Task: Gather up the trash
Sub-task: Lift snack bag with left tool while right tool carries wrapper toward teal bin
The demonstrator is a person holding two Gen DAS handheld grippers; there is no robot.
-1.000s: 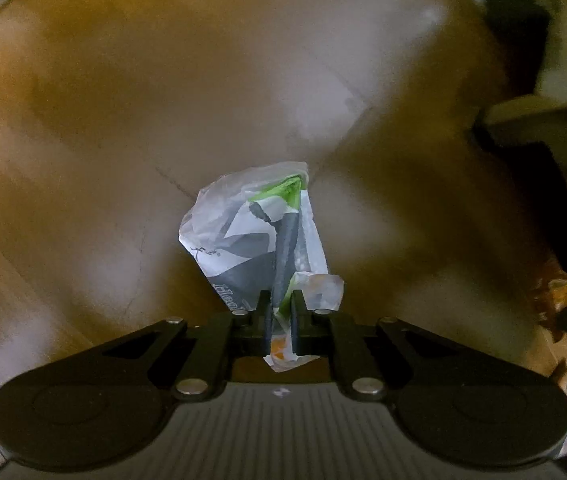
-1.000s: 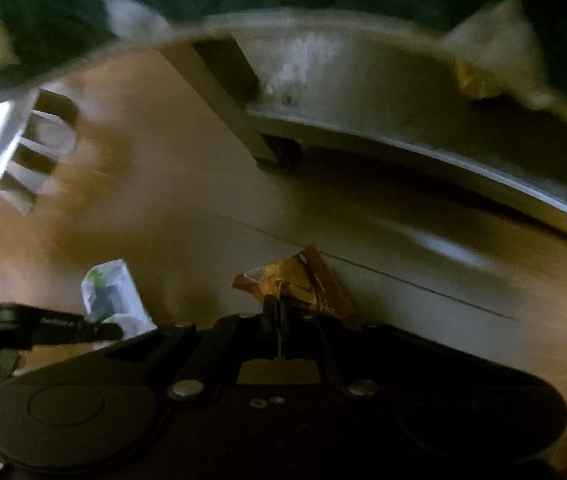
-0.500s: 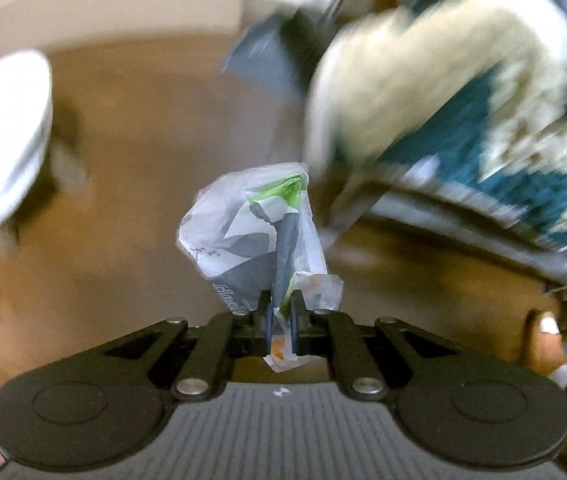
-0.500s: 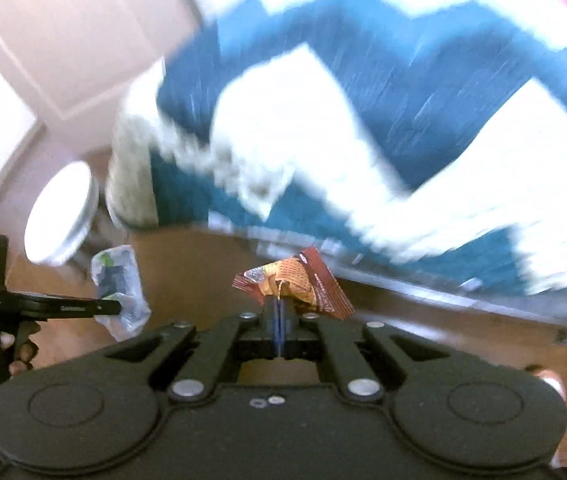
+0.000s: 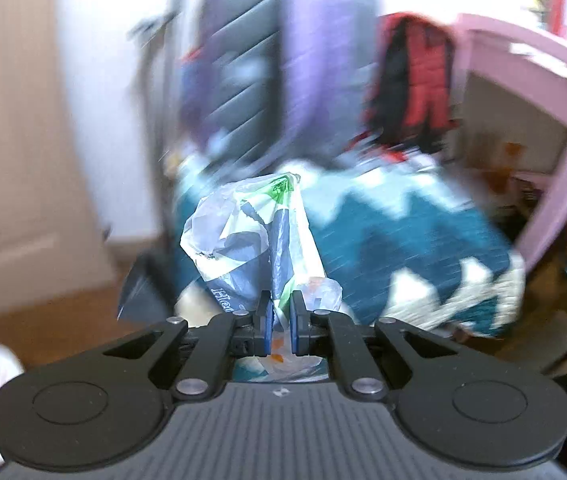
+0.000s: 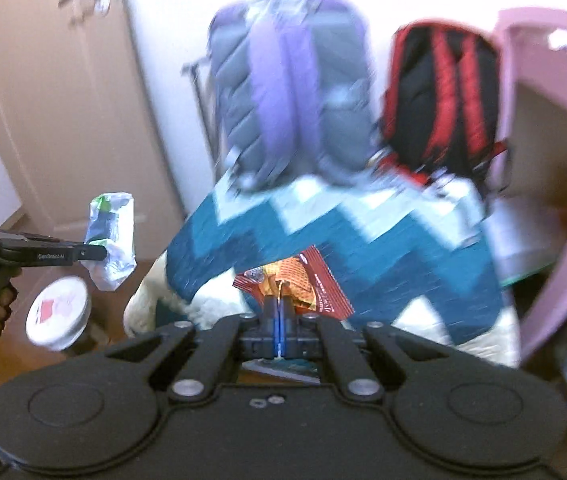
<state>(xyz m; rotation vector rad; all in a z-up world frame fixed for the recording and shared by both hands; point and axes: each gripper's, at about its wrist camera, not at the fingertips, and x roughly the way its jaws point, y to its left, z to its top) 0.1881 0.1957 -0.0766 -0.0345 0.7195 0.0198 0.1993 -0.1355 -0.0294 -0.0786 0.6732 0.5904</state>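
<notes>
My left gripper (image 5: pixel 280 318) is shut on a crumpled white, green and grey plastic wrapper (image 5: pixel 243 236), held up in the air. That gripper (image 6: pixel 95 252) and its wrapper (image 6: pixel 109 240) also show at the left of the right wrist view. My right gripper (image 6: pixel 279 314) is shut on a red and orange snack wrapper (image 6: pixel 303 280), also held up. A white round bin lid (image 6: pixel 57 312) with a red mark sits low at the left, below the left gripper.
A bed with a teal and white zigzag blanket (image 6: pixel 363 240) lies ahead. A purple backpack (image 6: pixel 283 96) and a red and black backpack (image 6: pixel 439 100) hang behind it. A pink table (image 6: pixel 555 160) stands right, a beige door (image 6: pixel 43 100) left.
Both grippers have risen and tilted up from the wooden floor to face the bed and backpacks. Each still holds its wrapper.
</notes>
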